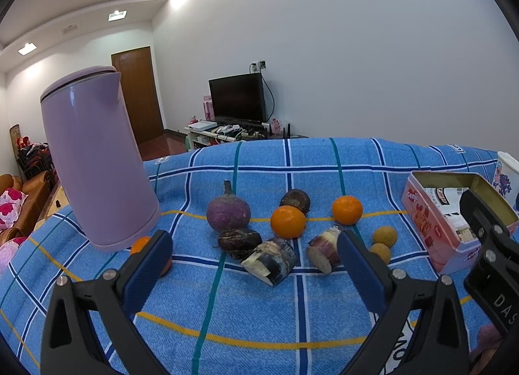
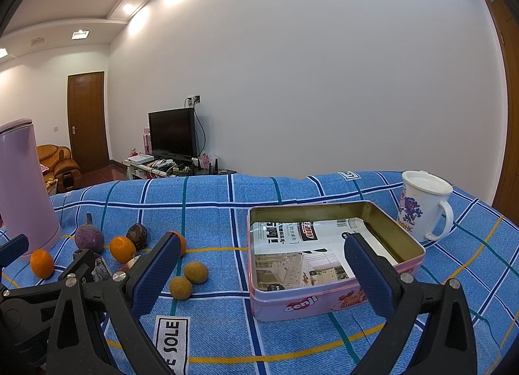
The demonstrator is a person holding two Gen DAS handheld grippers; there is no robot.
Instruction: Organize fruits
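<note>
two tools poised over scattered fruit as sorting waits to begin

both the left tool (image 1: pixel 254 255) and the right tool (image 2: pixel 262 256) hover spread wide and empty above a desk draped in a blue checked cloth (image 1: pixel 324 316); oranges (image 1: pixel 287 221), two small brown round fruits (image 2: pixel 195 272), a purple turnip-like bulb (image 1: pixel 228 211) and cut cane pieces (image 1: pixel 271 260) lie loose between a lilac kettle (image 1: pixel 97 164) and an open pink tin (image 2: pixel 334 300), which holds only a printed packet. a lidded mug (image 2: pixel 421 206) stands just behind the tin. no piece appears gathered yet; the next move likely calls for lowering one tool around a fruit and closing gently, since round fruit may roll.
</note>
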